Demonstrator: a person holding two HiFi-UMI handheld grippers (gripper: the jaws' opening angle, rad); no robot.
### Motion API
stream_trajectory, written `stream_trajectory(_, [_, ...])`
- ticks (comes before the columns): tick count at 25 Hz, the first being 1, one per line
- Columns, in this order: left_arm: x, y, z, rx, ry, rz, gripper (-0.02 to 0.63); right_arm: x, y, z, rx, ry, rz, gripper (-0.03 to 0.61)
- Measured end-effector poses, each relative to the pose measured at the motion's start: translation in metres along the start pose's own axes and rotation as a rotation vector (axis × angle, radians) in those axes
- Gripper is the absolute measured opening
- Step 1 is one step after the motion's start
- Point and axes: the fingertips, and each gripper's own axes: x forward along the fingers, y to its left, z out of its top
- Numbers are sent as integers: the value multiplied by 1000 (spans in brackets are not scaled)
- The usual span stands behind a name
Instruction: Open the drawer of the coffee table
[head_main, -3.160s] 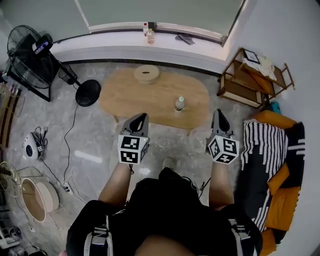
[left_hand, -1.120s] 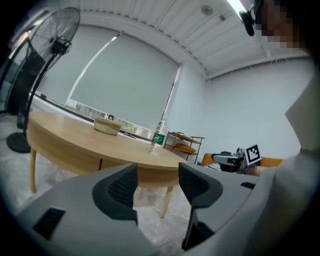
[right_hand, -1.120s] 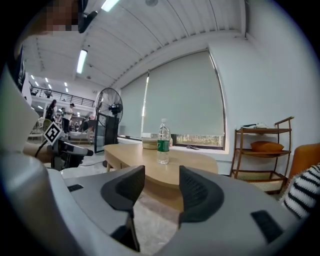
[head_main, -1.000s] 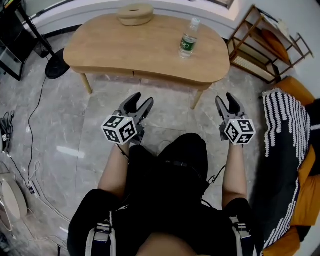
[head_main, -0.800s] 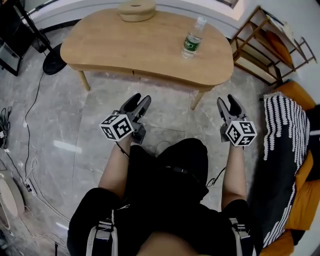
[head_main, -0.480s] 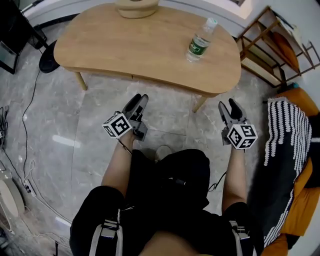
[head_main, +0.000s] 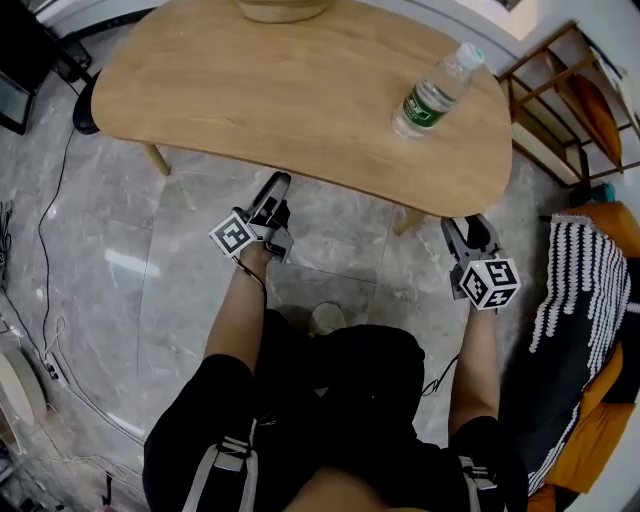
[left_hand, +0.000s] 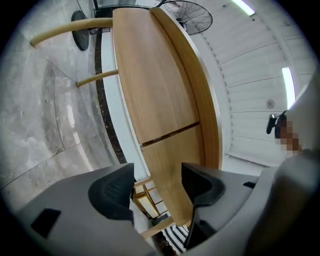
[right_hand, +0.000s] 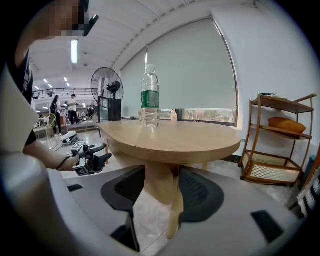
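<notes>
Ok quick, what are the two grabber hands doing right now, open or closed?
Left gripper: jaws opening, nothing between them.
Right gripper: open, holding nothing.

We look down on the table (head_main: 300, 90), a rounded oblong of pale wood standing level on slim legs. Its drawer (left_hand: 171, 157) sits shut, front flush with the apron under the top, one thin seam marking its edge.
</notes>
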Motion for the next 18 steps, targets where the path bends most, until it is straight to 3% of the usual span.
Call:
stream_trajectory(11, [33, 1, 13, 37, 3, -205, 264, 27, -7, 2, 8, -31, 117, 235])
stream_trajectory(18, [26, 0, 12, 13, 23, -188, 256, 23, -1, 1, -11, -5, 127, 224])
